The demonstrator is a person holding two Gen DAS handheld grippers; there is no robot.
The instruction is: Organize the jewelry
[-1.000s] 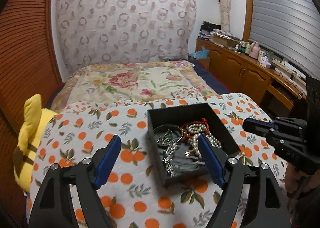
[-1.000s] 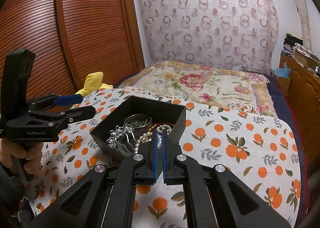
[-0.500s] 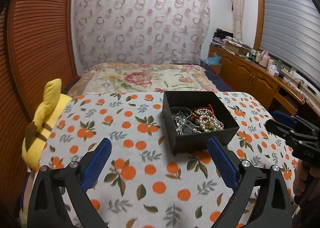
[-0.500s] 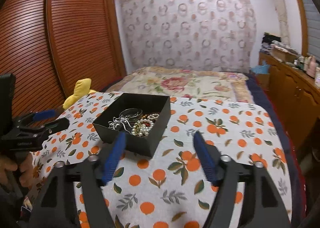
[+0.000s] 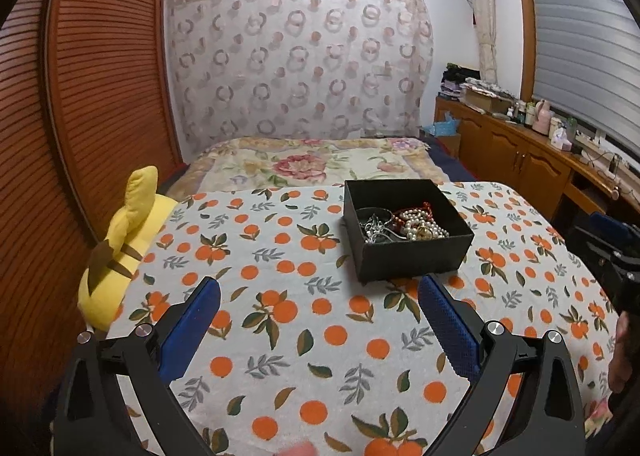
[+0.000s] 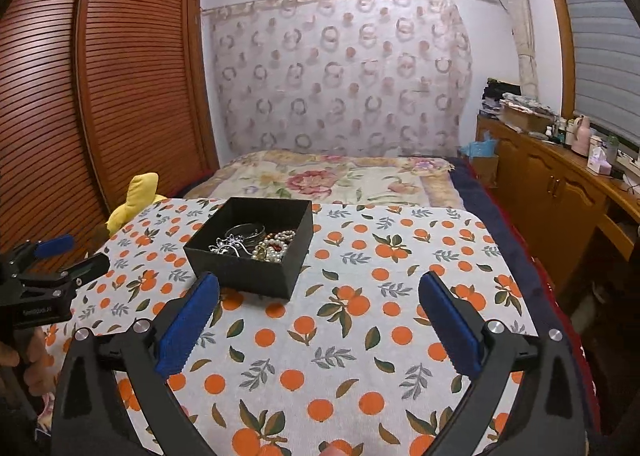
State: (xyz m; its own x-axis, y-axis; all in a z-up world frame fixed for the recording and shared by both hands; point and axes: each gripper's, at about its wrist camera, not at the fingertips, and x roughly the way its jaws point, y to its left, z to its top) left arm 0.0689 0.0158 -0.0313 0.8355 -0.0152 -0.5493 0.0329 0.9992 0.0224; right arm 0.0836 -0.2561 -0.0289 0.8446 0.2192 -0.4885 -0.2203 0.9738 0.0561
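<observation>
A black open box (image 5: 412, 252) stands on the orange-print cloth (image 5: 280, 316). It holds a pearl string (image 5: 424, 230), red beads (image 5: 412, 212) and silver pieces (image 5: 374, 226). The box also shows in the right wrist view (image 6: 256, 272), with pearls (image 6: 276, 246) and silver pieces (image 6: 236, 244) inside. My left gripper (image 5: 320, 292) is open and empty, well short of the box. My right gripper (image 6: 320, 292) is open and empty, back from the box and to its right. The left gripper shows at the left edge of the right wrist view (image 6: 68, 252).
A yellow plush toy (image 5: 120, 252) lies at the cloth's left edge. A floral bed (image 5: 316, 164) lies beyond. A slatted wooden wardrobe (image 5: 80, 116) is on the left. A wooden counter (image 5: 540, 160) with bottles runs along the right.
Both grippers have pulled back and up from the box. The right gripper was shut one second ago over the box and is now open. The left stayed open.
</observation>
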